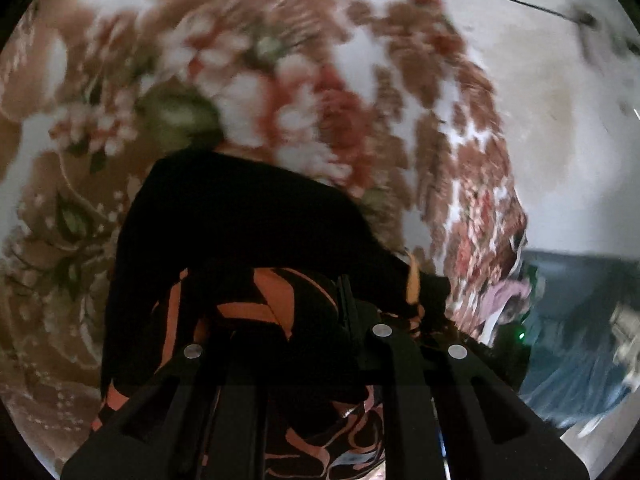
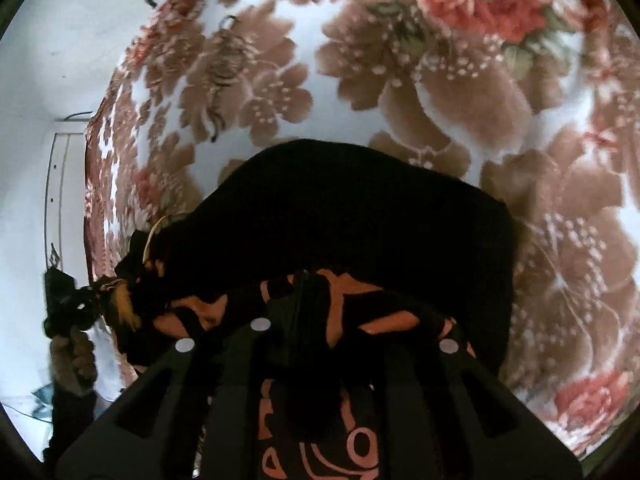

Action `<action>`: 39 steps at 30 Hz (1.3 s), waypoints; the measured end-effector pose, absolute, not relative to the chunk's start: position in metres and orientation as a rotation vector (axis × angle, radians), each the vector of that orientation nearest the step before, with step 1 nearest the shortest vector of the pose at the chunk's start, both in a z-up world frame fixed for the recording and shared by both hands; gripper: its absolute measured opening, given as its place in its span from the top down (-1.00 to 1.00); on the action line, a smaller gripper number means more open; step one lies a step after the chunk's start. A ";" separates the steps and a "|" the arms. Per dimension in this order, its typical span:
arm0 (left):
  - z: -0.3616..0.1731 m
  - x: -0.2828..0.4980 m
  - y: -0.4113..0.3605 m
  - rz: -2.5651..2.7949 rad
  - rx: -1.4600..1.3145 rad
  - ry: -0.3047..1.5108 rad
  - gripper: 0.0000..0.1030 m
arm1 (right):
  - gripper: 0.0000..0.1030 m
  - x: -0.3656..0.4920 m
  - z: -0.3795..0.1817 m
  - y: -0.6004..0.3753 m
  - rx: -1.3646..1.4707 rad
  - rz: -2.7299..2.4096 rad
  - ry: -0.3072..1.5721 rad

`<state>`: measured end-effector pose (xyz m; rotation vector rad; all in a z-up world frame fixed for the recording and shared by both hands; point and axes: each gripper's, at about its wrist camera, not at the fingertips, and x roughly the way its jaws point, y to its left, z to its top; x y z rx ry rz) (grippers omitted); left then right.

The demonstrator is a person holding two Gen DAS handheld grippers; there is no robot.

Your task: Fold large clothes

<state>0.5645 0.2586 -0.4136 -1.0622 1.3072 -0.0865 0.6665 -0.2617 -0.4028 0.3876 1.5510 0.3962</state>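
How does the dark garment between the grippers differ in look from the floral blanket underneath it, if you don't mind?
The garment is mostly black with orange swirling shapes; the floral blanket is white with brown leaves and red roses. The garment is bunched into a small heap, while the blanket lies spread wide beneath it. The garment reaches up against both the left gripper and right gripper; the blanket is not gripped. Both are patterned fabric.

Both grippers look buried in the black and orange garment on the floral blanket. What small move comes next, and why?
Probably draw both grippers forward over the black panel to lay the fold. The left gripper and right gripper each seem pinched on the orange-patterned edge, bunched over the panel on the floral blanket. Jaw closure is hard to confirm.
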 end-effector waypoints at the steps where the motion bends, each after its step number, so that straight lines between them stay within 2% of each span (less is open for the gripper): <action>1: -0.418 0.568 0.259 -0.084 -1.061 1.320 0.77 | 0.71 0.674 -0.408 -0.260 0.382 0.407 1.563; 5: -0.432 0.579 0.264 -0.075 -1.072 1.353 0.76 | 0.70 0.696 -0.412 -0.248 0.302 0.452 1.579; 6: -0.438 0.580 0.266 -0.075 -1.100 1.368 0.74 | 0.66 0.701 -0.414 -0.245 0.279 0.474 1.590; 7: -0.443 0.581 0.268 -0.077 -1.130 1.376 0.71 | 0.48 0.704 -0.415 -0.242 0.265 0.496 1.597; 8: -0.448 0.581 0.272 -0.085 -1.182 1.380 0.69 | 0.28 0.706 -0.415 -0.242 0.262 0.518 1.601; 9: -0.449 0.581 0.274 -0.092 -1.214 1.381 0.56 | -0.42 0.707 -0.411 -0.242 0.282 0.559 1.601; 10: -0.447 0.581 0.275 -0.116 -1.249 1.374 0.28 | -0.90 0.707 -0.406 -0.243 0.293 0.586 1.599; 11: -0.440 0.582 0.275 -0.150 -1.262 1.360 0.08 | -0.90 0.708 -0.394 -0.245 0.300 0.614 1.582; 12: -0.431 0.584 0.275 -0.178 -1.264 1.342 -0.26 | -0.90 0.708 -0.386 -0.247 0.300 0.621 1.570; 15: -0.411 0.587 0.279 -0.193 -1.266 1.297 -0.44 | -0.90 0.717 -0.358 -0.261 0.205 0.577 1.504; 19: -0.383 0.585 0.297 -0.117 -1.255 1.205 -0.64 | -0.91 0.725 -0.347 -0.286 0.133 0.495 1.448; 22: -0.373 0.576 0.316 -0.110 -1.332 1.111 -0.66 | -0.91 0.714 -0.346 -0.297 0.131 0.481 1.391; 24: -0.362 0.573 0.318 -0.098 -1.240 1.116 -0.66 | -0.91 0.702 -0.346 -0.297 0.125 0.491 1.347; 28: -0.351 0.562 0.303 -0.037 -0.813 1.219 -0.66 | -0.91 0.681 -0.351 -0.290 0.032 0.467 1.257; 30: -0.353 0.560 0.287 0.010 -0.509 1.254 -0.66 | -0.91 0.674 -0.358 -0.279 -0.070 0.450 1.222; 33: -0.363 0.556 0.267 0.006 -0.167 1.244 -0.66 | -0.90 0.669 -0.374 -0.267 -0.206 0.426 1.175; 39: -0.375 0.565 0.270 0.023 -0.154 1.203 -0.66 | -0.90 0.681 -0.397 -0.248 -0.302 0.411 1.144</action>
